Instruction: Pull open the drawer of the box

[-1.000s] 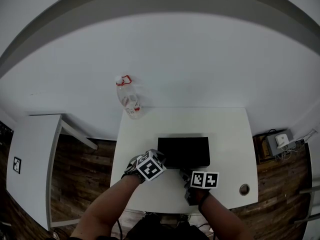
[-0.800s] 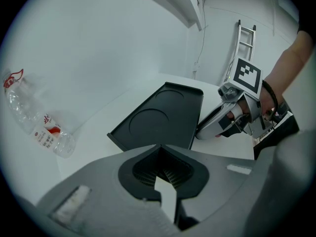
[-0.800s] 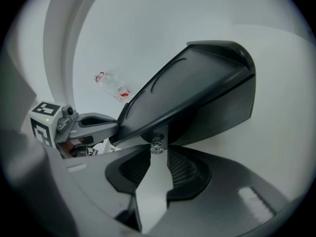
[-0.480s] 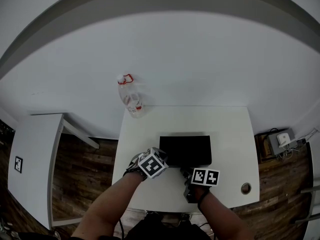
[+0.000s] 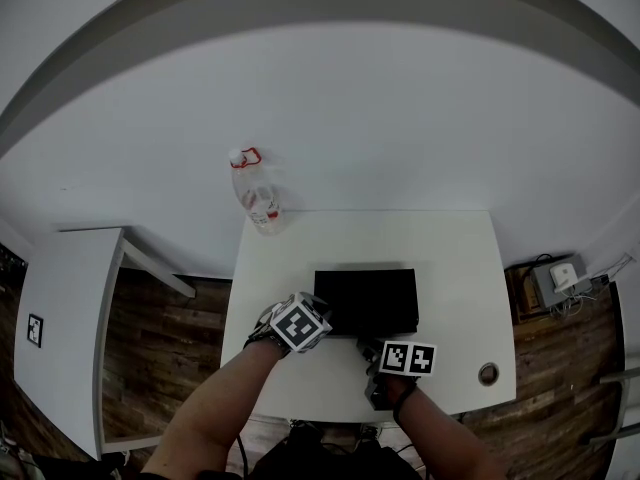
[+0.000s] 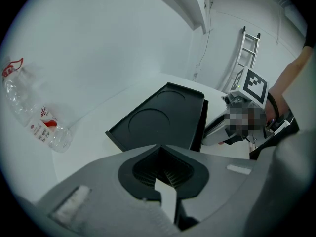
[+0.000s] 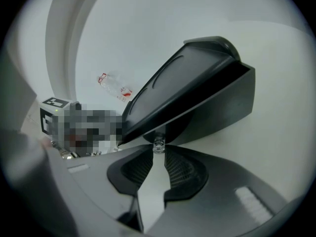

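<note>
One box on table, drawer contents unseen; clear bottle at 11 o'clock. Grasp: right gripper fingers just clenched on drawer knob; left gripper fingers clenched, empty.

Before you, the flat black plastic box lay on the white rectangular table, its small clear knob facing you. A clear plastic bottle lay behind it, leftward.

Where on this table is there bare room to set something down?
The right strip of the table between box and edge, and the back strip right of the bottle. Crowded: the box front, with left gripper and right gripper, its jaws just closed on the knob.
</note>
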### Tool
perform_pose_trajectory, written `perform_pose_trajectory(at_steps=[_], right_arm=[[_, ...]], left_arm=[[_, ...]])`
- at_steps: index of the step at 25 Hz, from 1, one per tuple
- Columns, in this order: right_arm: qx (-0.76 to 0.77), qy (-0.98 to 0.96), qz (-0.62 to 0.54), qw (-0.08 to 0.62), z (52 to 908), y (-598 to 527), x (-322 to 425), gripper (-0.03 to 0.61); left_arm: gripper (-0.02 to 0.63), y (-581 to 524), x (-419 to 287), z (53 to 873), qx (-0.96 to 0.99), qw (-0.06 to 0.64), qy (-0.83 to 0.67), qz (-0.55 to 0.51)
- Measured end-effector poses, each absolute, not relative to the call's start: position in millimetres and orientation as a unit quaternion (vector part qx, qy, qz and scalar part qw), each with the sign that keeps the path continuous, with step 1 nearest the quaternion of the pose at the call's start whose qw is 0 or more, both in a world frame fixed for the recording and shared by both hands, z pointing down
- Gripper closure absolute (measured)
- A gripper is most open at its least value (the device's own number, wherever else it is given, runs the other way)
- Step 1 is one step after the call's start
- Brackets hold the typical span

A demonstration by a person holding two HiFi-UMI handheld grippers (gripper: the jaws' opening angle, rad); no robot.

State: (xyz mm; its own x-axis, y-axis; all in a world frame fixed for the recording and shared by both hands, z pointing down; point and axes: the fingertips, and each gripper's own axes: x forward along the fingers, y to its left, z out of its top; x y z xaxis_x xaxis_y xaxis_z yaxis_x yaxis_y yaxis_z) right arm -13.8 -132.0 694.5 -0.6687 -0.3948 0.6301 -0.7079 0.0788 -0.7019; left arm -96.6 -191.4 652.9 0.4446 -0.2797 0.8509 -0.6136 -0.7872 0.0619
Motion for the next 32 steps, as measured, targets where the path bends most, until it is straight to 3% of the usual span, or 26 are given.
perform_pose_trajectory(at_steps=[32], right_arm=[[0.369, -0.722, 0.571, 0.132, 694, -56, -8, 0.503]], left_arm=[[0.609, -192, -94, 649, 0.829, 0.202, -0.277, 0.442]])
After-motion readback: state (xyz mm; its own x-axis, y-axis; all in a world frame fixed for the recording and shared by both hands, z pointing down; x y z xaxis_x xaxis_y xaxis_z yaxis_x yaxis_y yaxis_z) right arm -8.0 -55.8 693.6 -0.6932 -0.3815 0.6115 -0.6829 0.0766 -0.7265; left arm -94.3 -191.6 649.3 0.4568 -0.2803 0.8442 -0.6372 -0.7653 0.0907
